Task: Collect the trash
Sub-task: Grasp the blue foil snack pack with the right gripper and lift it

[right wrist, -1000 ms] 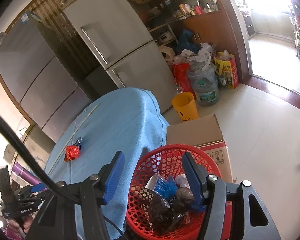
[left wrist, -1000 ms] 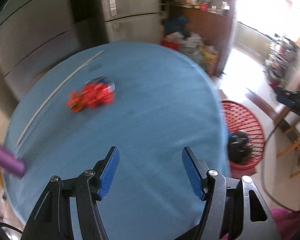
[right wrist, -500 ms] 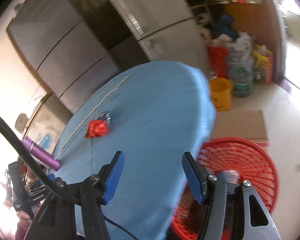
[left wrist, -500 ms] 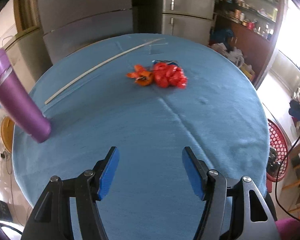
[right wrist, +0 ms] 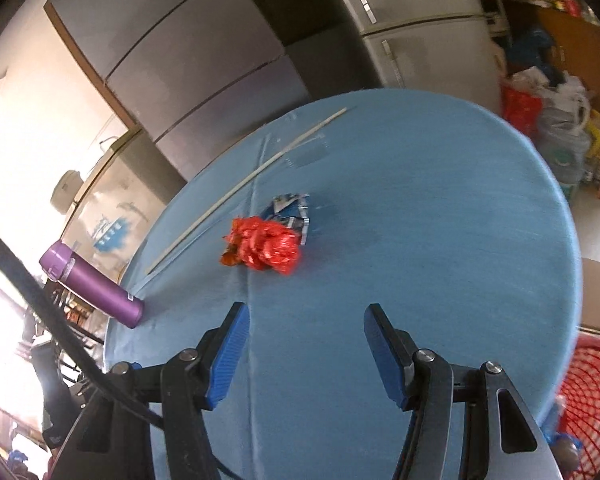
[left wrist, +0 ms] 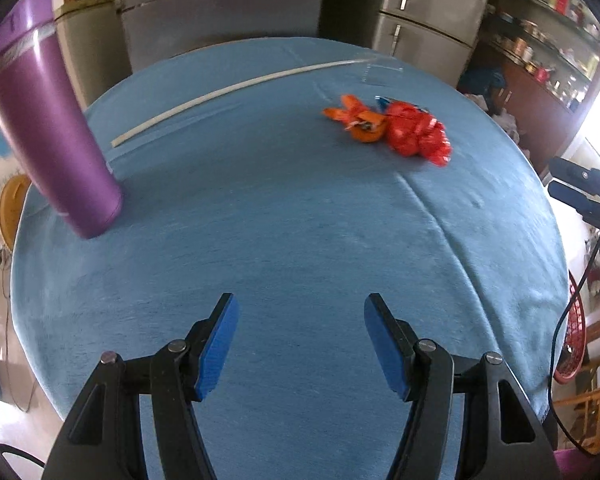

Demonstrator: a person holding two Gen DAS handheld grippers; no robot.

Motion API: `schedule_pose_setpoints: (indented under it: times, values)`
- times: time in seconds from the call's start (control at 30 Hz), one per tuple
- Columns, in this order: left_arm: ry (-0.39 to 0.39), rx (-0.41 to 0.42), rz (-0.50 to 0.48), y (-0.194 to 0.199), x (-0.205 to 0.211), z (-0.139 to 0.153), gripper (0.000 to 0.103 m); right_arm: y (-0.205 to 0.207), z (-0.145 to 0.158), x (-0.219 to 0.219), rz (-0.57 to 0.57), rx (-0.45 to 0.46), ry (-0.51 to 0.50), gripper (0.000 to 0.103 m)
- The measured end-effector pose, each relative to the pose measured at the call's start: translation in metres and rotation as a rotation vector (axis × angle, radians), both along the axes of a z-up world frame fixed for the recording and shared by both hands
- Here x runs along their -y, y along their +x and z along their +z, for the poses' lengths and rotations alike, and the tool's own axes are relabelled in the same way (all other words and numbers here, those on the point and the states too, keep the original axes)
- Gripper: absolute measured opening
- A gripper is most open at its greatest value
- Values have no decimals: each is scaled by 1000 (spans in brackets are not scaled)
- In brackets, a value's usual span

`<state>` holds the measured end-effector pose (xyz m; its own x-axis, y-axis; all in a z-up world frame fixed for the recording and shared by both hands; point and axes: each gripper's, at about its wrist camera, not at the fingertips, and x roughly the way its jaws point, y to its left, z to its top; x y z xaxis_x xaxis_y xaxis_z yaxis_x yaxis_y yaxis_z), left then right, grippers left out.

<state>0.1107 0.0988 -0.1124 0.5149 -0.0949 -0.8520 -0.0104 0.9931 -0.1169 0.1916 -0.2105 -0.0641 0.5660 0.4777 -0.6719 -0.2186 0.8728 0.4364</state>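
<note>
A crumpled red wrapper (left wrist: 418,134) lies on the blue tablecloth (left wrist: 284,240) at the far right, with orange scraps (left wrist: 356,118) touching its left side. In the right wrist view the red wrapper (right wrist: 266,248) lies mid-table with a blue and silver packet (right wrist: 290,214) behind it. My left gripper (left wrist: 300,344) is open and empty over the near part of the table. My right gripper (right wrist: 304,348) is open and empty, above the table short of the wrapper. The red mesh trash basket (right wrist: 584,392) stands on the floor at the table's right edge.
A purple flask (left wrist: 48,120) stands at the table's left edge; it also shows in the right wrist view (right wrist: 90,280). A long white strip (left wrist: 236,88) lies across the far side. Refrigerators (right wrist: 204,48) stand behind. Bags and a water jug (right wrist: 560,140) crowd the far right floor.
Both grippers swung from the basket side toward the table. The right view moved off the basket onto the tabletop and closer to the wrapper. The left view turned left, bringing the flask close.
</note>
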Motion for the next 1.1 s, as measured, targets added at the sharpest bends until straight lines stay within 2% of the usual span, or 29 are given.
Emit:
schedule_pose_setpoints:
  times: [0.47, 0.6, 0.67, 0.77, 0.87, 1.0, 1.1]
  values:
    - [5, -9, 27, 12, -20, -5, 66, 108, -12, -73, 118, -81, 192, 64]
    - [-6, -13, 33, 13, -25, -5, 66, 134, -21, -95, 124, -81, 153, 64]
    - [-10, -12, 41, 14, -29, -6, 66, 140, -30, -104, 137, -110, 144, 64]
    - [-15, -9, 52, 15, -34, -6, 66, 141, -40, -113, 159, -145, 122, 64]
    - [-19, -4, 66, 15, -42, -5, 66, 130, -54, -121, 215, -224, 138, 64]
    - [-21, 7, 82, 15, -53, -3, 66, 91, -57, -128, 333, -286, 232, 64]
    - [-33, 10, 92, 13, -62, -3, 66, 70, -48, -125, 397, -283, 300, 64]
